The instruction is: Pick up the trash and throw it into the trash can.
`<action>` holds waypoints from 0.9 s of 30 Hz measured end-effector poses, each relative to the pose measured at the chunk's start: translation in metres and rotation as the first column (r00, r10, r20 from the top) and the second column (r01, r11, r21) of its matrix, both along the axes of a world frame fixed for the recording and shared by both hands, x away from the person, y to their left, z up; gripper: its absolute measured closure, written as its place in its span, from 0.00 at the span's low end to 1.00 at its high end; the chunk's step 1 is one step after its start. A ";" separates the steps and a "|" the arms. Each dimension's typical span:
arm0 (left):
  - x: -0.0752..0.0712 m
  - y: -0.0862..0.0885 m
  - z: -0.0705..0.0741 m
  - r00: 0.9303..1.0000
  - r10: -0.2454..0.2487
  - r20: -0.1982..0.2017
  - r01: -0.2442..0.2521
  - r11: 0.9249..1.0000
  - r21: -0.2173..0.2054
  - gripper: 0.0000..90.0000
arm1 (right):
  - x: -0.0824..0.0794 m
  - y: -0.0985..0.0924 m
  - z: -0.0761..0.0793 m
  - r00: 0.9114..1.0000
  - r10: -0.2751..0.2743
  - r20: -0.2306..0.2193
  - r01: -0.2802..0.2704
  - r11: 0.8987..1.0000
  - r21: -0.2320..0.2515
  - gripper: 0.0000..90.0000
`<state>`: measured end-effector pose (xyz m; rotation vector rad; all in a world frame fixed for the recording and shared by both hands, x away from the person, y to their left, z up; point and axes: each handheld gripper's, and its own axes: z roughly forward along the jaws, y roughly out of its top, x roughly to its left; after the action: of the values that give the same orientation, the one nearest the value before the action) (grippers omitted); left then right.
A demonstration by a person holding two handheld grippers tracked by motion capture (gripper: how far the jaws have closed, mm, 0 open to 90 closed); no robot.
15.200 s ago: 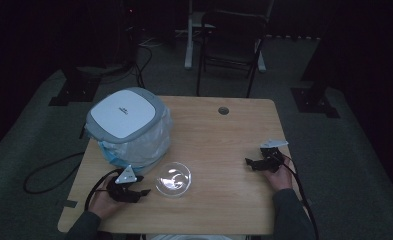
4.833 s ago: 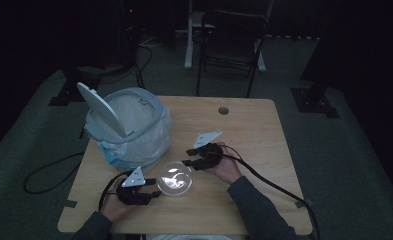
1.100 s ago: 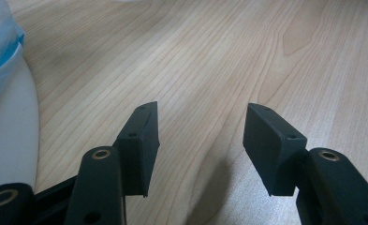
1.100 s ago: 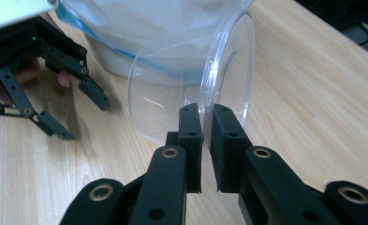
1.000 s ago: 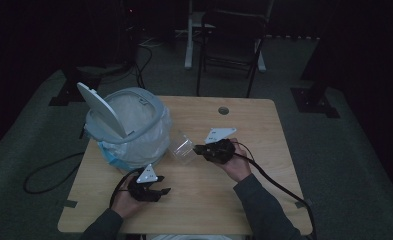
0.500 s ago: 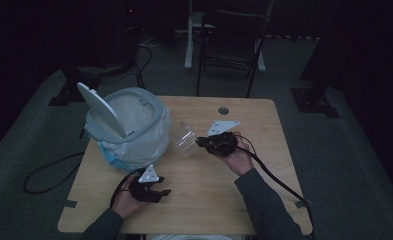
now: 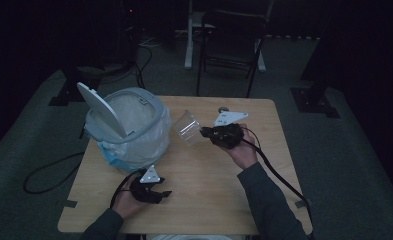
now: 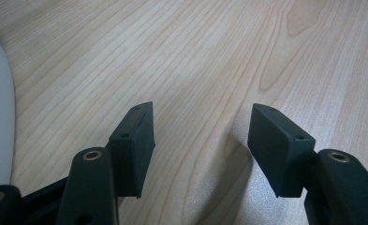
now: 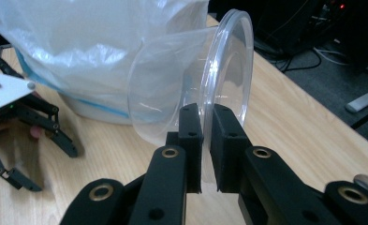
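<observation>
the right claw (image 9: 202, 140) is clenched on the rim of the clear plastic bowl (image 7: 186, 127), carried above the table (image 7: 284, 165) just beside the open lined bin (image 7: 129, 127), and must next tip it over the mouth, while the left claw (image 8: 200, 140), just opening, rests empty.

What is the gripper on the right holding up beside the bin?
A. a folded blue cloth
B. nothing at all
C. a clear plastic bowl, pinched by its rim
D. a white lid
C: the right gripper has its jaws clamped on the rim of the clear plastic bowl, tipped on its side.
</observation>
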<state>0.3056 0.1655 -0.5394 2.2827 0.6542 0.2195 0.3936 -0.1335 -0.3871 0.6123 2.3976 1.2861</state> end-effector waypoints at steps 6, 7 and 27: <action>-0.001 -0.001 -0.001 1.000 -0.005 0.005 0.005 1.000 -0.009 0.42 | 0.003 0.000 0.012 1.000 -0.008 0.020 0.007 1.000 0.014 0.92; -0.001 -0.001 -0.001 1.000 -0.009 0.003 0.009 1.000 -0.009 0.42 | 0.003 0.001 0.014 1.000 -0.010 0.022 0.010 1.000 0.015 0.92; -0.003 -0.004 -0.004 0.999 -0.028 0.036 0.028 1.000 0.004 0.35 | 0.016 0.006 0.043 0.999 -0.024 0.040 0.021 0.997 0.070 0.92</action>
<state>0.3021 0.1614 -0.5430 2.2844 0.6039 0.2476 0.4097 -0.1276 -0.3439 0.6246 2.3147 1.3639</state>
